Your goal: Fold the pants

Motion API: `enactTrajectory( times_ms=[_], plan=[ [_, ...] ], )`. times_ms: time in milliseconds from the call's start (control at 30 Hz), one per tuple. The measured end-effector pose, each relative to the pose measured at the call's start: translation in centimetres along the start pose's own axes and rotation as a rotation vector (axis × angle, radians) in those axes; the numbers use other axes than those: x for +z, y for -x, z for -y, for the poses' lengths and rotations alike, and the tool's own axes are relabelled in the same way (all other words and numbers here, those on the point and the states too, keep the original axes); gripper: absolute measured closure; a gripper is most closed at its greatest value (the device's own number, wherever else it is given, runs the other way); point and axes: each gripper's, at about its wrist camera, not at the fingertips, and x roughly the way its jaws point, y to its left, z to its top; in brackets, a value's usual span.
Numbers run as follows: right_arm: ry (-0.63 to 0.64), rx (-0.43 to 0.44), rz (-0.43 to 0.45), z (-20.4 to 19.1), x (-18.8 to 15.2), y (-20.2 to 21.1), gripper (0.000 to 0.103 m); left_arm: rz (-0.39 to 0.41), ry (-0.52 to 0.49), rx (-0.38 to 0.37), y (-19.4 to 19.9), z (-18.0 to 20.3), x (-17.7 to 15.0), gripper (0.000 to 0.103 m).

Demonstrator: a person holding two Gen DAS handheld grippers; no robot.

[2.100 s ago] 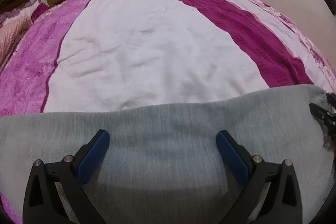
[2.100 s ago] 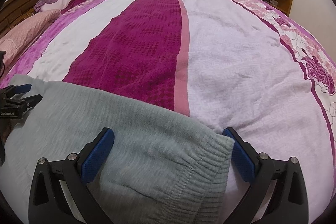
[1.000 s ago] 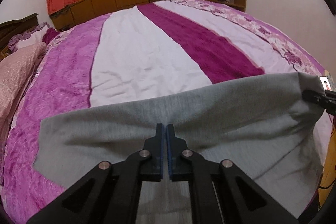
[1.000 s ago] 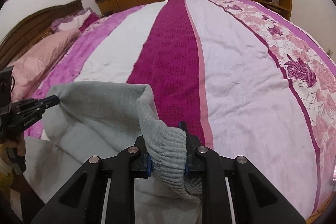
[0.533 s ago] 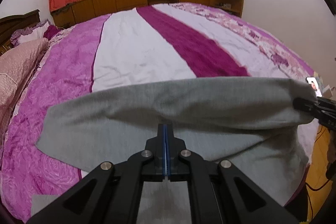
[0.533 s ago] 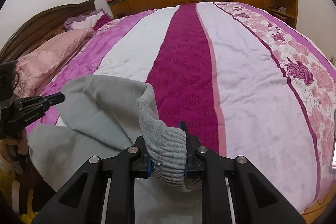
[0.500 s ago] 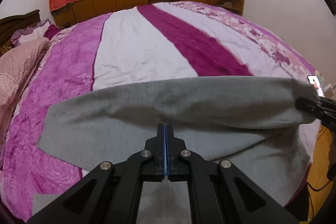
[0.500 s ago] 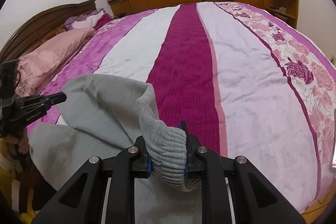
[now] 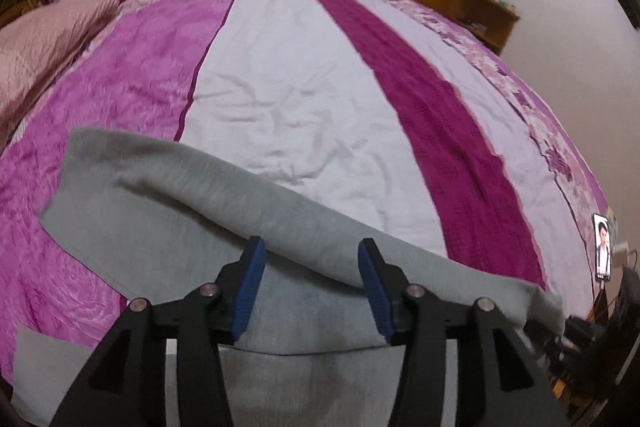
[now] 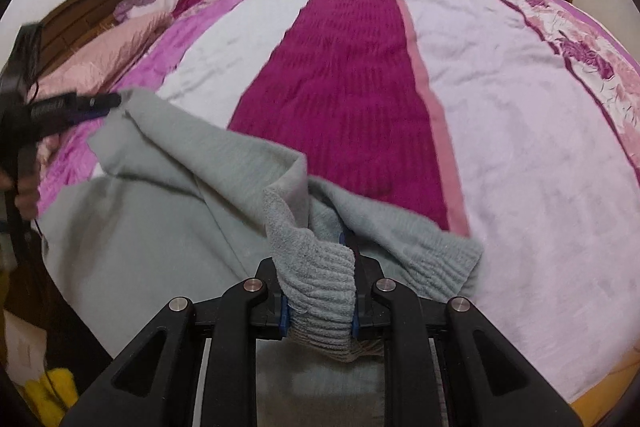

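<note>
Right wrist view: the right hand-held gripper (image 10: 318,303) is clenched on the ribbed cuff (image 10: 320,291) of the grey pants (image 10: 160,227), with a second cuff lying just beside it on the bed (image 10: 520,107) near its front edge. In the left wrist view the left hand-held gripper (image 9: 311,285) stands released, its blue pads (image 9: 249,287) spread either side of a raised fold of the pants (image 9: 200,195); nothing is pinched there. The pants lie across the bed's front edge, toward the left corner. To fold well, I judge the carried cuff should land square on the lower layer, edges matched, before the right lets go, with the left pressing the crease flat.
</note>
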Motion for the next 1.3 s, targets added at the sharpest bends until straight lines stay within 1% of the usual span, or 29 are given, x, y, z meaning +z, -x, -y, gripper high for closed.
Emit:
enactTrajectory(
  times_ms=[133, 300, 433, 500, 567, 600, 633, 700, 733, 833, 900, 1000, 1100, 1300],
  plan=[
    [0.045, -0.013, 0.003, -0.4, -0.6, -0.2, 0.089, -0.047, 0.044, 0.017, -1.9, -0.4, 1.0, 0.052],
    [0.058, -0.007, 0.006, -0.4, -0.7, -0.5, 0.089, -0.139, 0.147, 0.023, -5.3, -1.6, 2.5, 0.052],
    [0.044, 0.010, 0.013, -0.3, -0.8, -0.6, 0.089, -0.198, 0.172, 0.062, -7.7, -2.1, 2.5, 0.052],
    [0.042, 0.015, 0.015, -0.2, -0.8, -0.6, 0.089, -0.207, 0.172, 0.069, -8.5, -2.3, 2.2, 0.054],
    [0.039, 0.017, 0.016, -0.1, -0.8, -0.6, 0.089, -0.189, 0.153, 0.098, -8.5, -2.2, 1.8, 0.068],
    [0.039, 0.017, 0.015, -0.1, -0.8, -0.6, 0.089, -0.182, 0.139, 0.112, -8.5, -2.1, 1.7, 0.079],
    [0.038, 0.017, 0.014, -0.1, -0.8, -0.6, 0.089, -0.182, 0.136, 0.108, -8.5, -2.2, 1.6, 0.088],
    [0.038, 0.014, 0.011, -0.1, -0.7, -0.6, 0.089, -0.187, 0.151, 0.092, -8.4, -2.5, 1.5, 0.098],
    [0.038, 0.013, 0.009, -0.1, -0.7, -0.6, 0.089, -0.184, 0.166, 0.081, -8.3, -2.8, 1.4, 0.100],
    [0.033, 0.007, 0.005, -0.2, -0.2, -0.4, 0.089, -0.159, 0.177, 0.058, -7.3, -3.1, 1.5, 0.101],
    [0.029, 0.001, 0.015, -0.3, 0.2, 0.1, 0.089, -0.133, 0.162, 0.055, -6.1, -3.0, 1.5, 0.101],
    [0.025, 0.004, 0.050, -0.5, 0.5, 1.3, 0.089, -0.077, 0.130, 0.054, -3.2, -2.8, 1.1, 0.101],
    [0.029, 0.012, 0.084, -0.7, 0.8, 2.7, 0.089, -0.017, 0.124, 0.047, 0.2, -3.2, 0.1, 0.101],
    [0.048, 0.009, 0.136, -1.5, 0.5, 5.5, 0.089, 0.043, 0.141, 0.004, 5.3, -4.1, -3.1, 0.101]
  ],
)
